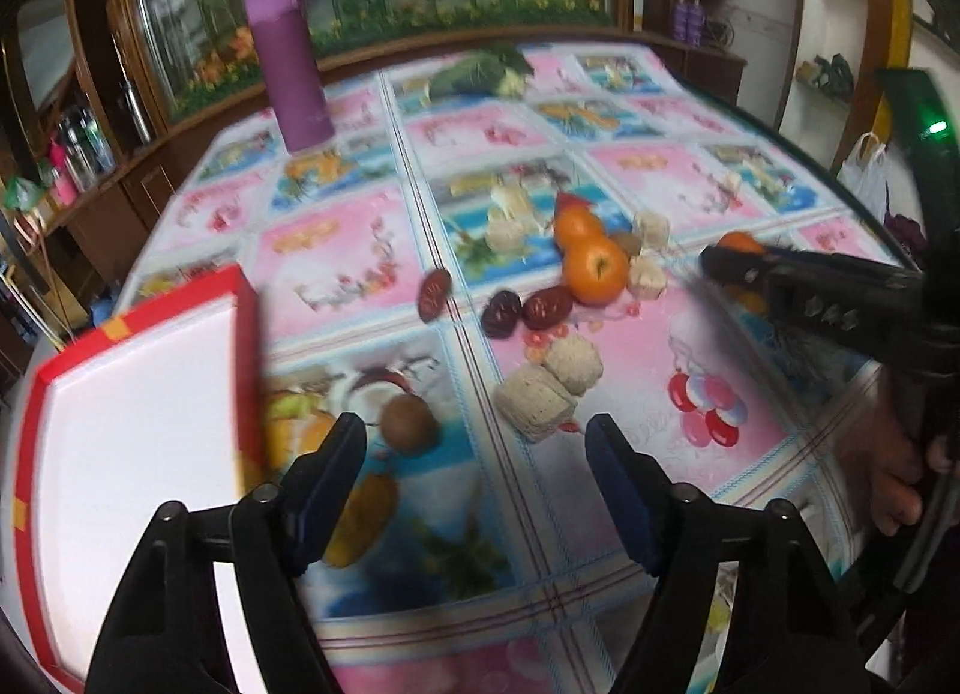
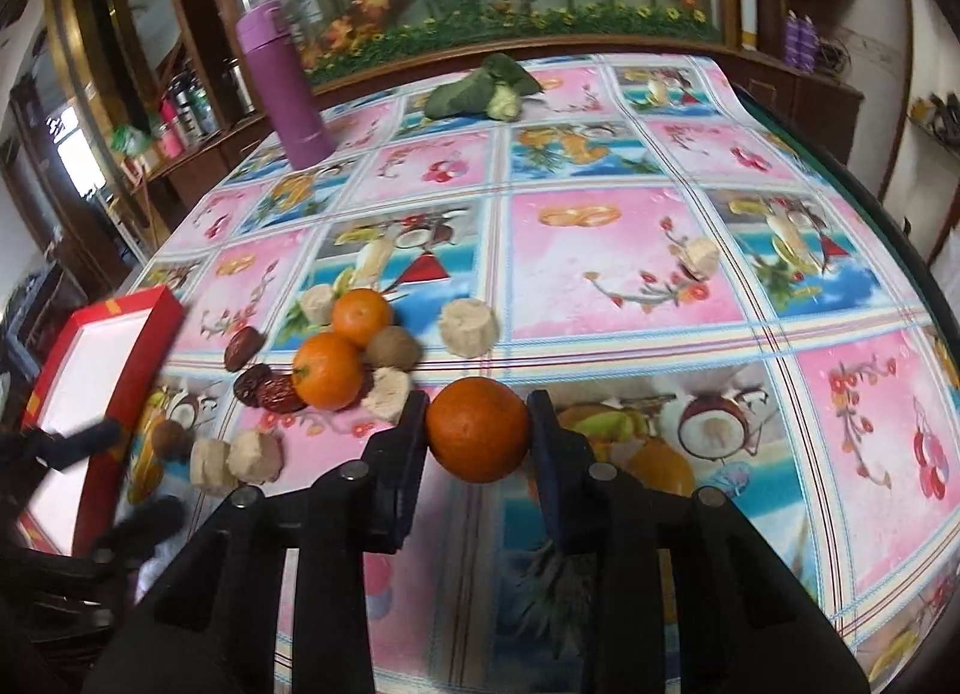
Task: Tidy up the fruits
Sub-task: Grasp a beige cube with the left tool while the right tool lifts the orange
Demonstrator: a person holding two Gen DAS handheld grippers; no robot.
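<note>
My right gripper [image 2: 477,424] is shut on an orange [image 2: 477,430] at the table's near right. To its left lie two more oranges [image 2: 328,370], a brown round fruit [image 2: 393,347] and three red dates [image 2: 282,394]. My left gripper [image 1: 474,454] is open above the cloth with nothing between its fingers. A second brown round fruit [image 1: 410,422] lies just ahead of its left finger. The red box [image 1: 120,424] with a white inside sits at its left. The left wrist view shows the right gripper [image 1: 720,259] and its orange [image 1: 741,242] at the right.
Several beige snack blocks [image 1: 537,400] lie among the fruit on the patterned tablecloth [image 2: 630,250]. A purple flask [image 2: 282,87] stands at the far left and a green vegetable [image 2: 480,87] lies at the far edge. Behind the table runs a wooden cabinet with a mirror.
</note>
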